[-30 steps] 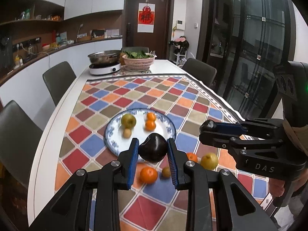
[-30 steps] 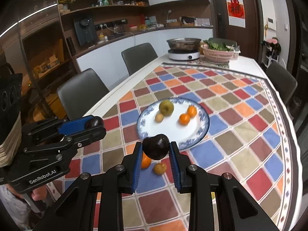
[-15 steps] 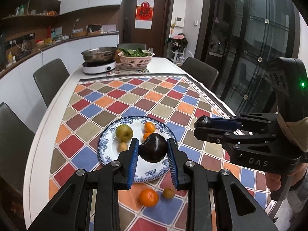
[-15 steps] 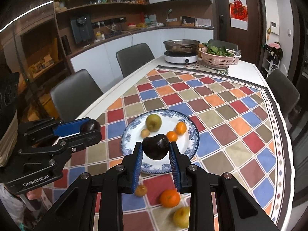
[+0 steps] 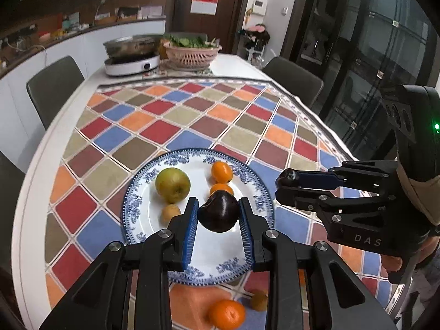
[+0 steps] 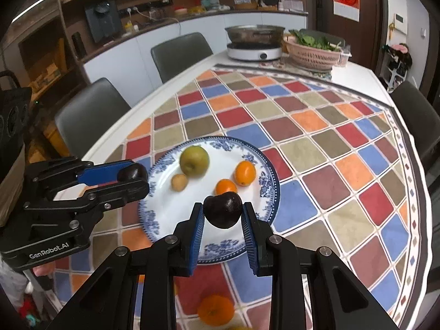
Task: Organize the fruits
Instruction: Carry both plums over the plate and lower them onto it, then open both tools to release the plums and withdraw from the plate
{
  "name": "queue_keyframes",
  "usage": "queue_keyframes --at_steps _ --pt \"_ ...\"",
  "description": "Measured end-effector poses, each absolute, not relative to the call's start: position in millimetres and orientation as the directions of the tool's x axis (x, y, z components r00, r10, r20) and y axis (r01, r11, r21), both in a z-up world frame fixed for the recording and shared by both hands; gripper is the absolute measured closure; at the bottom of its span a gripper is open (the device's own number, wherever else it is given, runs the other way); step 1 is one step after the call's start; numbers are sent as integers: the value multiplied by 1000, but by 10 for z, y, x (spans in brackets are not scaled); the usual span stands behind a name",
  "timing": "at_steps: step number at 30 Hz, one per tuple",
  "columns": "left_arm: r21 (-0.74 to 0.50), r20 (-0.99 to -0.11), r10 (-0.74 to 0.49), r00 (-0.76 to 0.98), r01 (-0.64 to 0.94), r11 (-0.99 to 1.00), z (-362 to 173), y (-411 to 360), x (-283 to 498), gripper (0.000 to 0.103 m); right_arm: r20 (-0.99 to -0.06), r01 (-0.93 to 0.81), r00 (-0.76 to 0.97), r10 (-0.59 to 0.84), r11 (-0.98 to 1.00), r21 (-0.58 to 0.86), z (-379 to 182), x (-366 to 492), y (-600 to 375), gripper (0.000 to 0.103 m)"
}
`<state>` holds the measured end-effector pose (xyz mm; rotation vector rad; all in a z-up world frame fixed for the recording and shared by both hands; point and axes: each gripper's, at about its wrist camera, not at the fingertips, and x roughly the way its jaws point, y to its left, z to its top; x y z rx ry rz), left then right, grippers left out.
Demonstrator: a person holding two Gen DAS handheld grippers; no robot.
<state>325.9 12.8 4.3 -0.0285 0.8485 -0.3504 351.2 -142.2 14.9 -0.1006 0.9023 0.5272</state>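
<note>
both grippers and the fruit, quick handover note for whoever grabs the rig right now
Left gripper: shut on a dark purple plum, above the blue-and-white patterned plate.
Right gripper: shut on a second dark plum, also over the plate.
Done: green apple, two small oranges and a small tan fruit lie on the plate.
Left: set both plums down, then fetch the mandarin and small brownish fruit from the chequered tablecloth.
</note>
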Motion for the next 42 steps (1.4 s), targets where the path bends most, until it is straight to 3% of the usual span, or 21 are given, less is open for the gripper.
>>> queue_keyframes --at_steps 23,24,26,42 --pt "-144 -838 -270 474 284 948 -493 9 3903 71 -843 -430 379 382 879 204 -466 4146 -1369 73" --pt "-145 -838 -270 474 283 948 -491 11 3901 65 -841 -432 383 382 879 202 -462 4139 -1368 73" --pt "-137 -832 -265 487 282 950 -455 12 3872 59 -836 -433 396 379 880 194 -447 4115 -1372 62" --pt "-40 -759 -224 612 300 953 113 -39 3255 54 -776 -414 517 361 899 143 12 3656 -1540 61"
